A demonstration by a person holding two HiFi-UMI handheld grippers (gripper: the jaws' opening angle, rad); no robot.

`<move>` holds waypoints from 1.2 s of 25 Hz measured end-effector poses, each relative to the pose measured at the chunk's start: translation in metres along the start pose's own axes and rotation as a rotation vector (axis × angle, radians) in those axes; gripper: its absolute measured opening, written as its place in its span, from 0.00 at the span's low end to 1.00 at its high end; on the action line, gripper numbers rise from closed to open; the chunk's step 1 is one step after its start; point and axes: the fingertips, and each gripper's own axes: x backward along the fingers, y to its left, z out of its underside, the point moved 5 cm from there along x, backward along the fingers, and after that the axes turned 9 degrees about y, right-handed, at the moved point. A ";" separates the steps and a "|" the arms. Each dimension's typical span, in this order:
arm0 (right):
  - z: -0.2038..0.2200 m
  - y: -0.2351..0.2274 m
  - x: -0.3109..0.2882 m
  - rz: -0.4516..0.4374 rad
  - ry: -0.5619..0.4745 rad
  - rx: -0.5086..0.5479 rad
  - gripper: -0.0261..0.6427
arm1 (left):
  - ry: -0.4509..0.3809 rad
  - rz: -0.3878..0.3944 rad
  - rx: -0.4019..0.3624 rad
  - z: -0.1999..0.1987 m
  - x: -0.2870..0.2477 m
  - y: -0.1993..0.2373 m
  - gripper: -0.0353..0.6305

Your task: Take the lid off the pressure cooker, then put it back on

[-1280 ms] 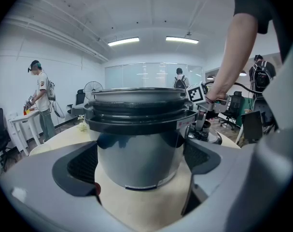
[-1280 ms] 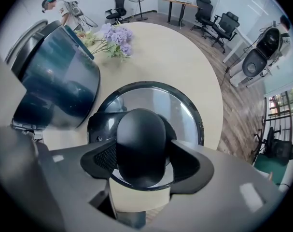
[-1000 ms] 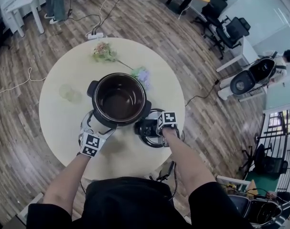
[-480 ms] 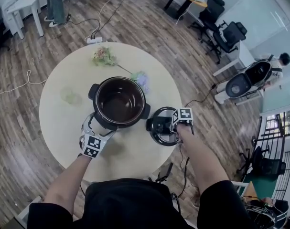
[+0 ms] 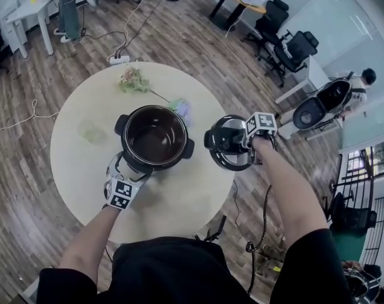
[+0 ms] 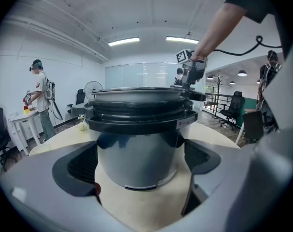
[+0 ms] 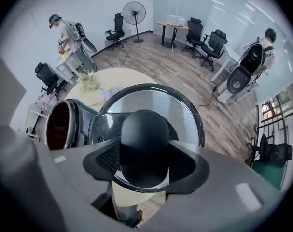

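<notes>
1. Lid (image 5: 228, 143) hangs in the air to the right of the cooker (image 5: 155, 138), clear of it and up off the table (image 5: 179, 201).
2. A second ago it sat low at the cooker's near-right side. Since then it has gone up and out to the right, and now shows level with the cooker's rim.
3. Right tongs (image 5: 247, 143) point down, about half closed, and clamp the lid's black knob (image 7: 144, 144) from both sides.
4. Left tongs (image 6: 141, 163) are spread wide at the cooker's near-left side, with the steel body between the jaws. They look to flank it, not squeeze it, and they have not shifted.
5. Cooker stands open in the middle of the table, its dark pot empty.
6. Taking the lid off seems done. The lift probably begins the swing back, so the lid must next be centred over the rim and lowered flat.
</notes>
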 end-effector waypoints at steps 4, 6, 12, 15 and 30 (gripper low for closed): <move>-0.032 0.030 0.054 -0.044 -0.059 0.037 0.46 | -0.007 -0.002 0.002 -0.001 0.001 0.000 0.87; -0.043 0.052 0.078 -0.062 -0.080 0.080 0.47 | -0.005 0.000 0.003 -0.002 0.001 -0.001 0.87; -0.059 0.133 0.115 -0.135 -0.109 0.204 0.47 | 0.000 0.002 0.007 -0.003 0.002 -0.002 0.87; -0.058 0.171 0.113 -0.173 -0.101 0.242 0.47 | -0.004 0.001 0.007 -0.003 0.001 -0.003 0.87; -0.022 0.314 0.046 -0.111 0.071 0.538 0.47 | -0.005 0.008 0.013 -0.003 0.001 -0.001 0.87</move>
